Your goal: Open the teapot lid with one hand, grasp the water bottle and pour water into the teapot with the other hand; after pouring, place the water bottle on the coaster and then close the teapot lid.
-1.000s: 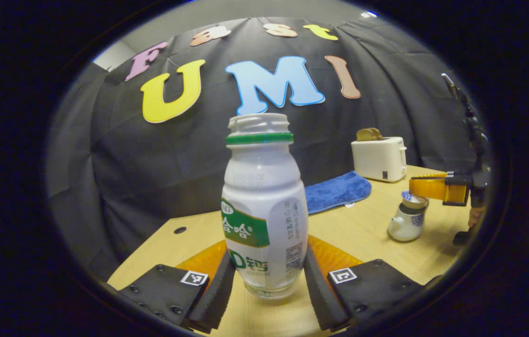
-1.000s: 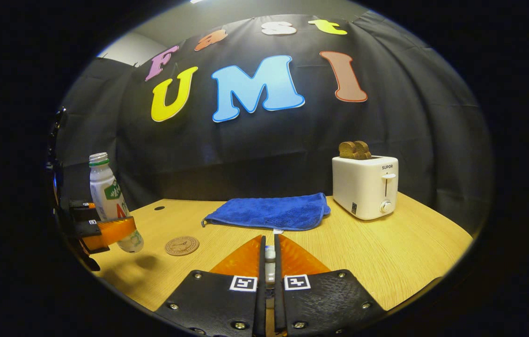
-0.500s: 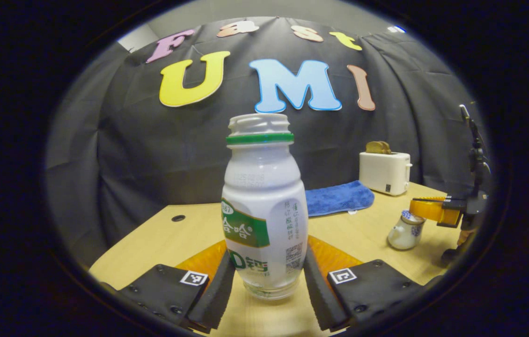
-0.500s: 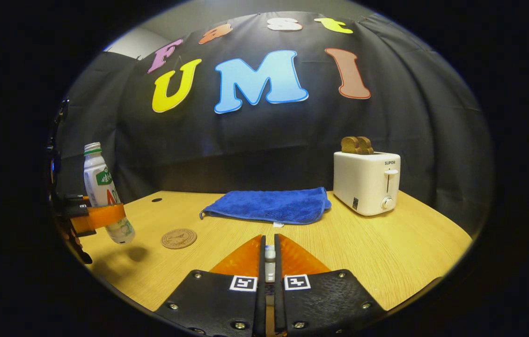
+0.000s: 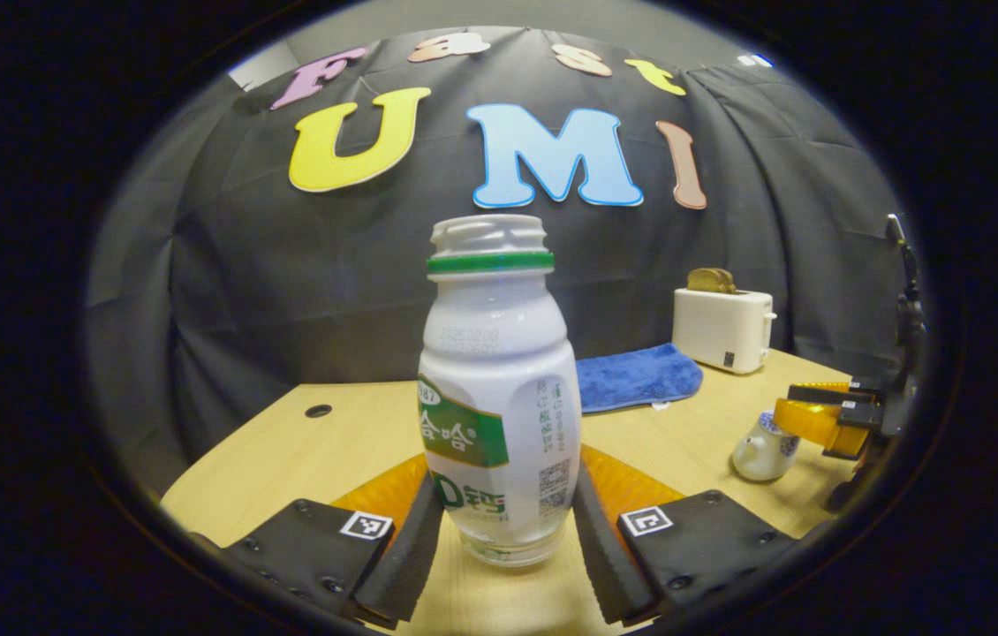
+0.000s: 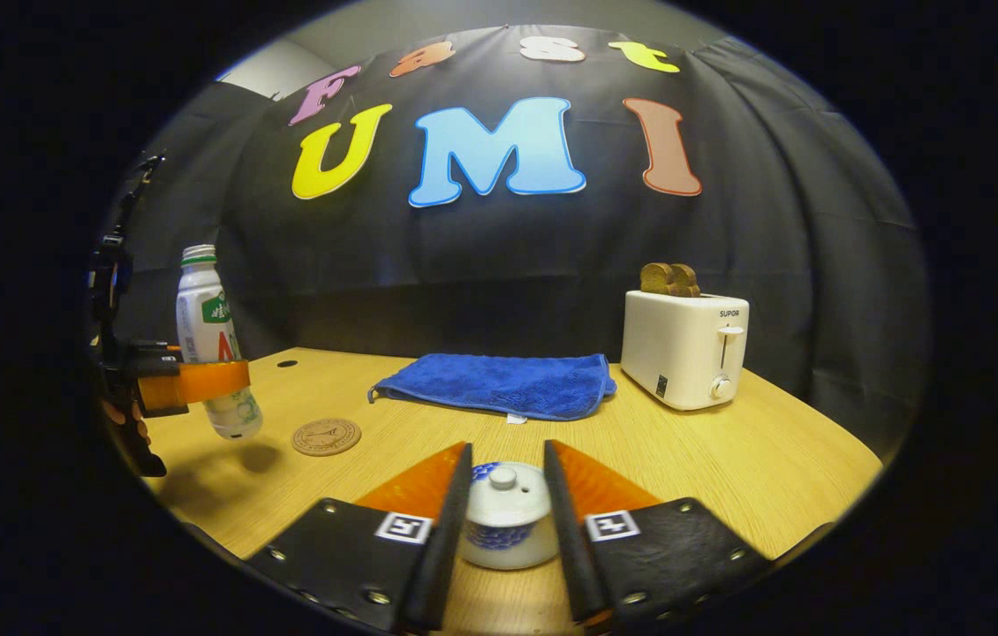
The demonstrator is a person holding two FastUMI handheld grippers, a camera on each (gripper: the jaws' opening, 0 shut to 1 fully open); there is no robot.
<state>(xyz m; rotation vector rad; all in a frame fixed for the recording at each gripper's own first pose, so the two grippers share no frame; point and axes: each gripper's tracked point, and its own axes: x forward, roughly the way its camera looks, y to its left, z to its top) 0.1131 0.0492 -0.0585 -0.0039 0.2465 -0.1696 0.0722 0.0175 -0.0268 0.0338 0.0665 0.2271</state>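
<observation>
- The left gripper [image 5: 506, 539], in the left gripper view, has both fingers pressed on the lower body of an uncapped white plastic water bottle with a green neck ring and green label [image 5: 499, 397]; the bottle stands upright and is held clear of the light wooden table [image 5: 322, 442].
- In the right gripper view the same bottle hangs above its shadow on the table's left side, with a round brown coaster [image 6: 326, 436] lying flat just to its right, bare on top.
- A folded blue cloth [image 6: 499, 394] lies at the back middle of the table.
- The right gripper [image 6: 503, 530] has its jaws spread wide on either side of a small white ceramic teapot with blue pattern [image 6: 506, 526]; whether the fingers touch it cannot be told.
- The white knobbed teapot lid [image 6: 503, 484] sits on the pot.
- A white toaster with two brown slices of toast [image 6: 684, 349] stands at the right rear.
</observation>
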